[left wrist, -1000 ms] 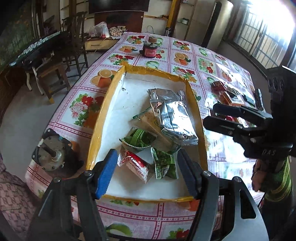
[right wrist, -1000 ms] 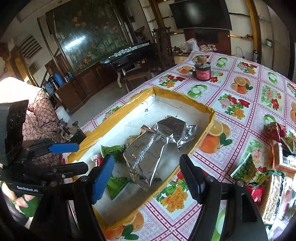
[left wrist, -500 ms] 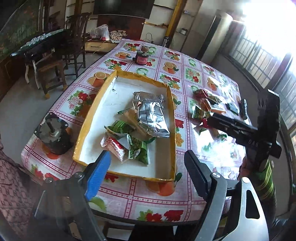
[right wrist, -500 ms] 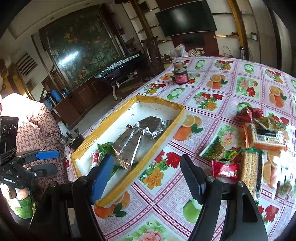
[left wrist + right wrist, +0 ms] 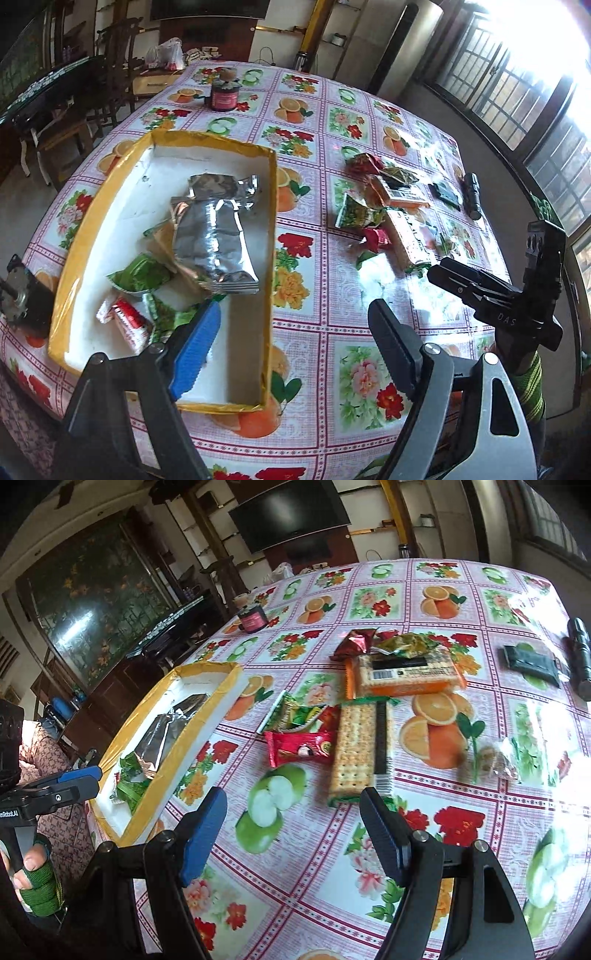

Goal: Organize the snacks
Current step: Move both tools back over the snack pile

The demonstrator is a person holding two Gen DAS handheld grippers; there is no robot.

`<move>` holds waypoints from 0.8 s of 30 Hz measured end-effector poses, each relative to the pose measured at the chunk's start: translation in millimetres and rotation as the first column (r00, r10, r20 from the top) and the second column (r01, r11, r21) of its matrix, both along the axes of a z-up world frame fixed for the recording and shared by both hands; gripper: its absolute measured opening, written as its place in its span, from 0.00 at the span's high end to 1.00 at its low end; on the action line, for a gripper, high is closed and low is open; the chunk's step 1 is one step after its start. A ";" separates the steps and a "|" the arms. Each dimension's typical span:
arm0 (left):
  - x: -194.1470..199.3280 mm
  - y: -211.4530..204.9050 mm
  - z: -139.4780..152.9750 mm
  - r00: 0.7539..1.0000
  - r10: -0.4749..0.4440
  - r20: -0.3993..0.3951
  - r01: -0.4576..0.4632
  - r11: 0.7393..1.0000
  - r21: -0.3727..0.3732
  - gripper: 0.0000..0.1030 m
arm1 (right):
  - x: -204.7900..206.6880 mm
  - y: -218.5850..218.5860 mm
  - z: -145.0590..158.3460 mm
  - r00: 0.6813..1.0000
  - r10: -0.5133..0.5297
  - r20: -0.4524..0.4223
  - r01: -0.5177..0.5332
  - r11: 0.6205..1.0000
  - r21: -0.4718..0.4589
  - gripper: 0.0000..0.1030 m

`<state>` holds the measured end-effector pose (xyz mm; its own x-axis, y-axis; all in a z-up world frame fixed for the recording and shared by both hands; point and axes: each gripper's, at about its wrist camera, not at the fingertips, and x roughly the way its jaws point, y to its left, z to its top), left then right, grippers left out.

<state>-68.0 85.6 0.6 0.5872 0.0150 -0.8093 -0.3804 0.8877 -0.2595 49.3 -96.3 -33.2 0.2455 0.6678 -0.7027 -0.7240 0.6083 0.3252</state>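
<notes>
A yellow-rimmed white tray (image 5: 271, 221) (image 5: 207, 716) holds a silver foil bag (image 5: 214, 236), green packets (image 5: 138, 273) and a red-and-white packet (image 5: 127, 325). Loose snacks lie on the floral tablecloth to its right: a cracker pack (image 5: 354, 749), a red wrapper (image 5: 301, 751), an orange biscuit pack (image 5: 404, 675), green packets (image 5: 295, 716). My left gripper (image 5: 291, 347) is open and empty above the tray's near right corner. My right gripper (image 5: 295, 830) is open and empty, hovering just in front of the cracker pack.
A dark jar (image 5: 224, 96) stands at the far side of the table. A black flashlight (image 5: 581, 657) and a dark packet (image 5: 532, 664) lie far right. A small motor (image 5: 18, 295) sits at the left table edge. Chairs and a cabinet stand beyond.
Both grippers drew back and swung right, away from the tray. The right gripper now faces the loose snacks. The tray's contents have not moved.
</notes>
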 end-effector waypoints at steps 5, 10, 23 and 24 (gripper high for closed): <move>22.0 -17.6 -1.5 0.999 -0.049 -0.002 0.049 0.999 0.003 0.20 | 4.3 -15.0 -2.4 1.000 -0.025 0.009 0.025 1.000 -0.016 0.28; 31.7 -27.0 -2.5 0.997 -0.072 -0.011 0.072 0.997 0.011 0.20 | 10.5 -21.2 -4.1 0.999 -0.043 0.016 0.044 0.999 -0.030 0.28; 87.6 -30.6 -10.9 0.977 -0.176 -0.117 0.195 0.965 0.177 0.20 | 28.5 24.9 -17.7 0.990 -0.037 0.138 0.065 0.976 -0.208 0.29; 95.8 -29.7 -12.4 0.973 -0.189 -0.132 0.212 0.959 0.189 0.20 | 31.4 28.9 -19.1 0.989 -0.035 0.142 0.066 0.973 -0.221 0.29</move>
